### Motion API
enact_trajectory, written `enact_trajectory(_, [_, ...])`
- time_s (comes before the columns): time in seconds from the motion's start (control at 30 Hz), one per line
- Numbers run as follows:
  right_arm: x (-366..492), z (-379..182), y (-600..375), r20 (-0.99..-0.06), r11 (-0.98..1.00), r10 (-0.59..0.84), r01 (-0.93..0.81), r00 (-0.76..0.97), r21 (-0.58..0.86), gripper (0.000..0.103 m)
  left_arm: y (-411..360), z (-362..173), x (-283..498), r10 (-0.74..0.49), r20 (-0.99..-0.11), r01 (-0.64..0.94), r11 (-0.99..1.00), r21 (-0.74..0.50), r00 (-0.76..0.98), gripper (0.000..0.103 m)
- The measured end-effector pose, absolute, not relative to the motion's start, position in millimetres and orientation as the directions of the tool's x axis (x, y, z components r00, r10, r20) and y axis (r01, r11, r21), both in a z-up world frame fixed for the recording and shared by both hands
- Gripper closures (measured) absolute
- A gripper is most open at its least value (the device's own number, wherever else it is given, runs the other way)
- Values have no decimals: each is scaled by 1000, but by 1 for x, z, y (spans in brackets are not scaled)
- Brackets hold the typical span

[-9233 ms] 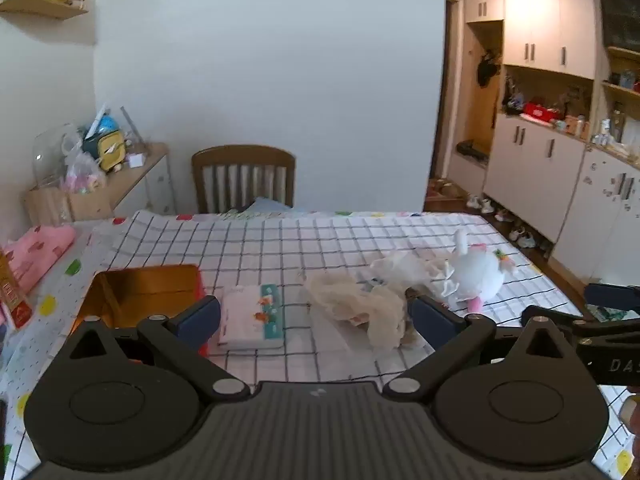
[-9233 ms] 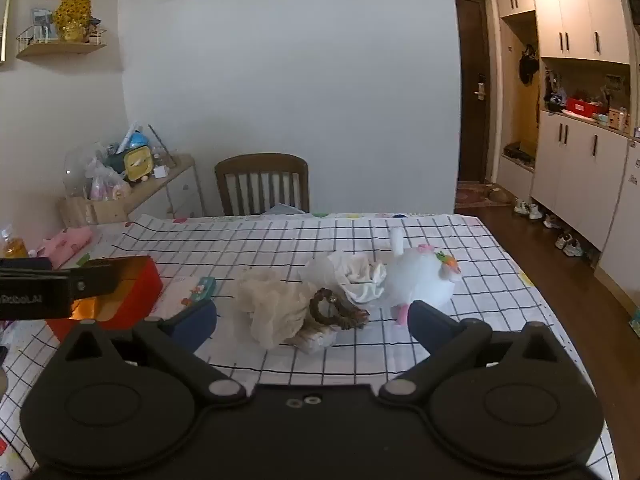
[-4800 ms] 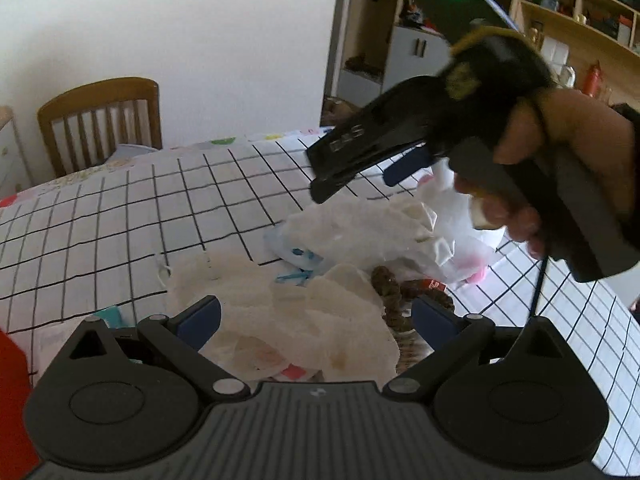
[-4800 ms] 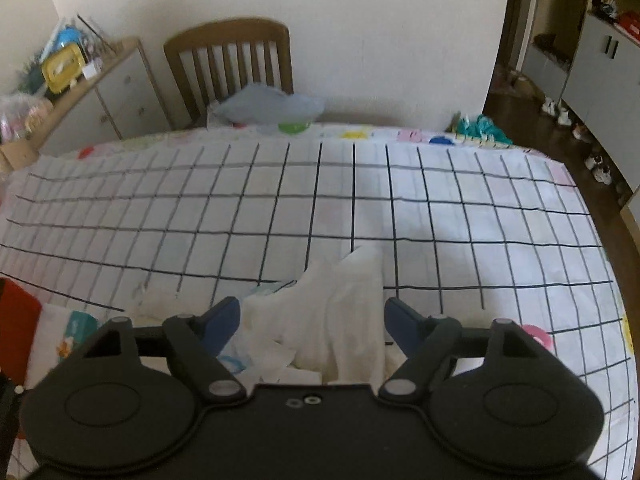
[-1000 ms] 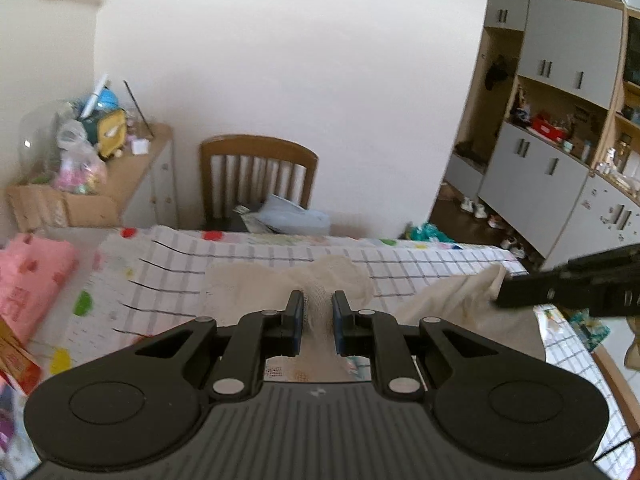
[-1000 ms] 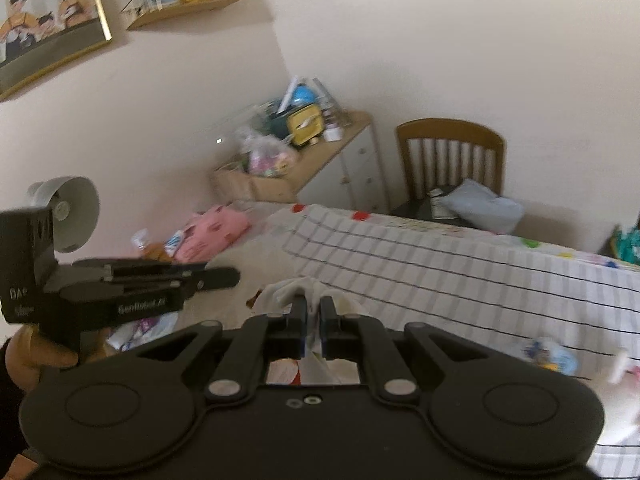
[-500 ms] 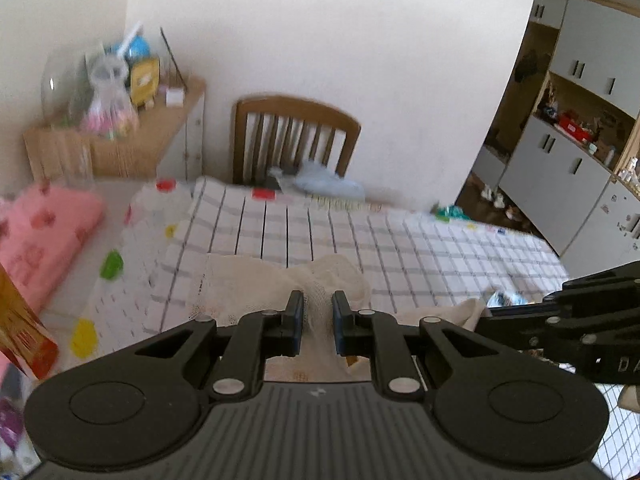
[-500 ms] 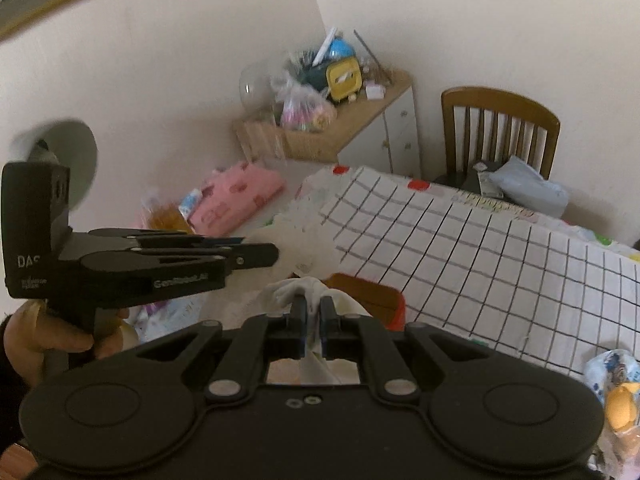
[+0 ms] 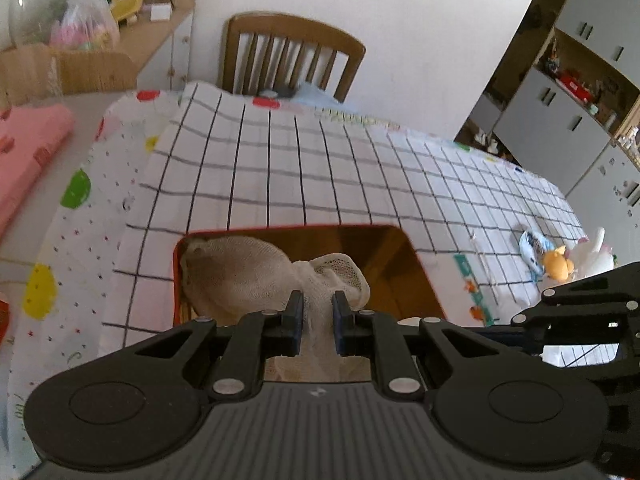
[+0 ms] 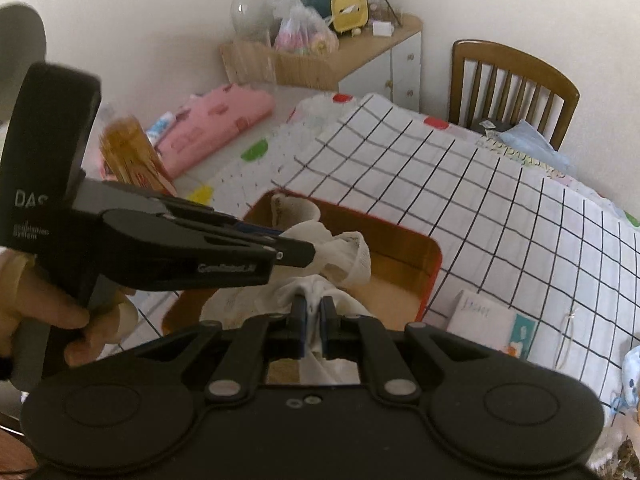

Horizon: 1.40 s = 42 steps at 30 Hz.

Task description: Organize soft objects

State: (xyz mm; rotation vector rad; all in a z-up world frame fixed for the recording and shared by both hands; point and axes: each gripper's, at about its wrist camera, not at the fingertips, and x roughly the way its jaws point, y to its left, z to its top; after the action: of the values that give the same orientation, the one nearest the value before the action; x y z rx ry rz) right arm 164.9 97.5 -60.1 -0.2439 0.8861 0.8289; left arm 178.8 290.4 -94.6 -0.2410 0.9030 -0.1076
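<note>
My left gripper (image 9: 317, 312) is shut on a cream mesh cloth (image 9: 248, 276) that hangs into the red box (image 9: 416, 256) on the checked tablecloth. The cloth's far end lies against the box's left wall. My right gripper (image 10: 313, 312) is shut on a white cloth (image 10: 304, 292) held over the same red box (image 10: 434, 268). In the right wrist view the left gripper (image 10: 292, 254) crosses from the left with the mesh cloth (image 10: 344, 252) in it, just above my right fingers.
A tissue pack (image 10: 492, 324) lies right of the box. A white plush toy (image 9: 592, 252) and a small orange toy (image 9: 558, 266) lie at the table's right. A wooden chair (image 9: 292, 56) stands behind the table. A pink cloth (image 10: 216, 128) lies on the left.
Both grippers have come down over the red box with their cloths. The mesh cloth now hangs inside the box.
</note>
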Motion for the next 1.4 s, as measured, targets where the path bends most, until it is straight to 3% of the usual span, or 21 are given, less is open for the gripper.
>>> enact_trajectory(0.4, [170, -100, 111, -815, 693, 493, -703, 304, 158, 91, 292, -117, 184, -206, -795, 23, 972, -235, 571, 88])
enact_trajectory(0.67, [176, -116, 107, -829, 709, 496, -671, 258, 216, 80, 289, -123, 183, -202, -808, 32, 975, -221, 554, 88])
enact_trajectory(0.83, [175, -112, 103, -818, 704, 513, -673, 262, 226, 65, 287, -121, 182, -190, -807, 28, 977, -210, 560, 88])
enact_trajectory(1.03, [172, -104, 96, -804, 698, 530, -677, 271, 232, 63, 285, -114, 177, -177, -799, 22, 979, -201, 575, 87])
enact_trajectory(1.1, [170, -101, 93, -798, 698, 535, -677, 276, 234, 62, 283, -112, 175, -170, -796, 18, 981, -196, 580, 84])
enact_trajectory(1.2, [168, -96, 88, -790, 696, 545, -676, 281, 240, 61, 281, -107, 171, -162, -790, 16, 982, -189, 591, 65])
enact_trajectory(1.23, [167, -94, 87, -787, 695, 549, -677, 282, 242, 60, 280, -106, 170, -162, -787, 15, 982, -191, 595, 45])
enact_trajectory(1.27, [166, -92, 85, -784, 694, 552, -677, 285, 243, 60, 279, -103, 168, -161, -781, 12, 981, -193, 604, 33])
enact_trajectory(1.4, [163, -82, 75, -771, 693, 564, -678, 296, 246, 57, 275, -91, 162, -149, -762, 6, 982, -187, 630, 33])
